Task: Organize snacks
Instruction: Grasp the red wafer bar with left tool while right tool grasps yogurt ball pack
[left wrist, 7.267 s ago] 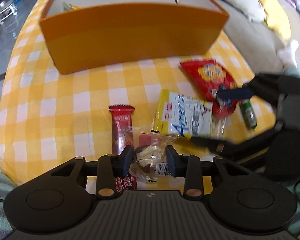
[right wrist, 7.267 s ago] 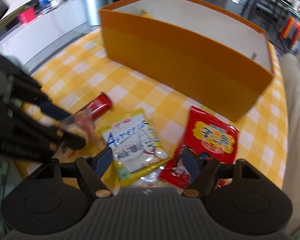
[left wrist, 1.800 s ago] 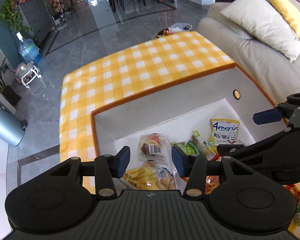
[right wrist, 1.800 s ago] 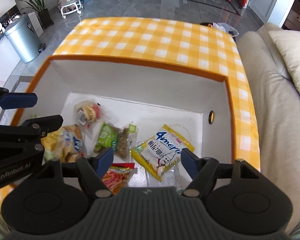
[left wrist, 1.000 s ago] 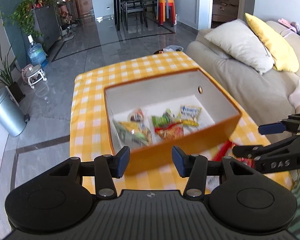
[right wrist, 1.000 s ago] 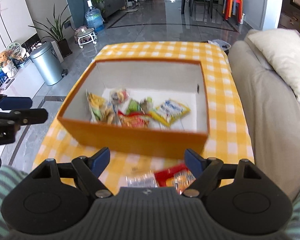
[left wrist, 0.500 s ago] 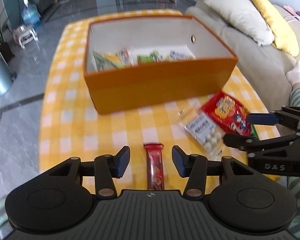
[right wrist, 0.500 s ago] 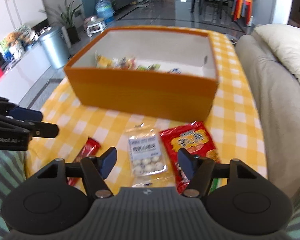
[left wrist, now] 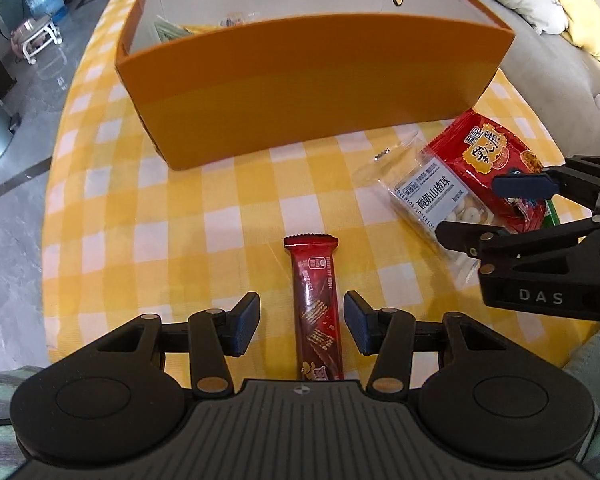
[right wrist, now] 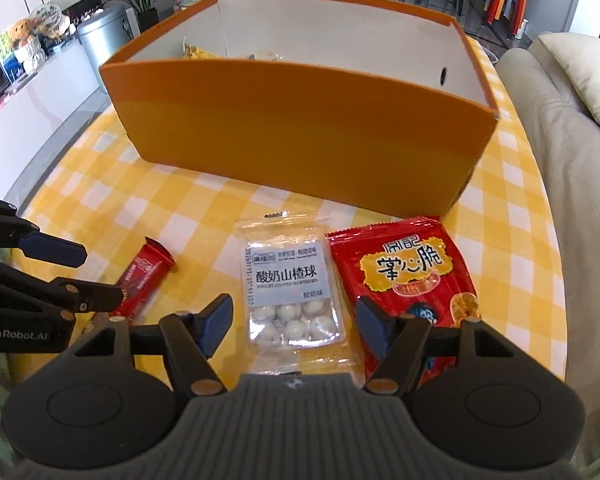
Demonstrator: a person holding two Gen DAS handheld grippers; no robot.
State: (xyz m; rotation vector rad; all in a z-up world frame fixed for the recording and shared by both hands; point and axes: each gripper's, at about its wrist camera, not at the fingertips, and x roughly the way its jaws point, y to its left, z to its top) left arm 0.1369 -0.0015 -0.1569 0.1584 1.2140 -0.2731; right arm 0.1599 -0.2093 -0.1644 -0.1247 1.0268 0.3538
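A red chocolate bar (left wrist: 315,304) lies lengthwise on the yellow checked cloth, between the fingers of my left gripper (left wrist: 302,322), which is open with a gap on each side of the bar. My right gripper (right wrist: 292,322) is open around a clear bag of white yogurt balls (right wrist: 290,292), pads clear of it. A red snack bag (right wrist: 410,280) lies right of that bag, partly under the right finger. The orange box (left wrist: 300,76) stands behind, with several snacks just showing over its wall. The bar (right wrist: 142,280) also shows in the right wrist view, beside the left gripper (right wrist: 76,276).
A green packet (left wrist: 552,214) peeks out beneath the right gripper (left wrist: 500,208) in the left wrist view. A beige sofa (right wrist: 572,140) with pillows runs along the table's right side. A metal bin (right wrist: 104,36) stands on the floor to the left.
Both grippers have come down from over the box to the near part of the table. The left now straddles the red bar, the right straddles the clear bag, its jaws narrower than a second ago.
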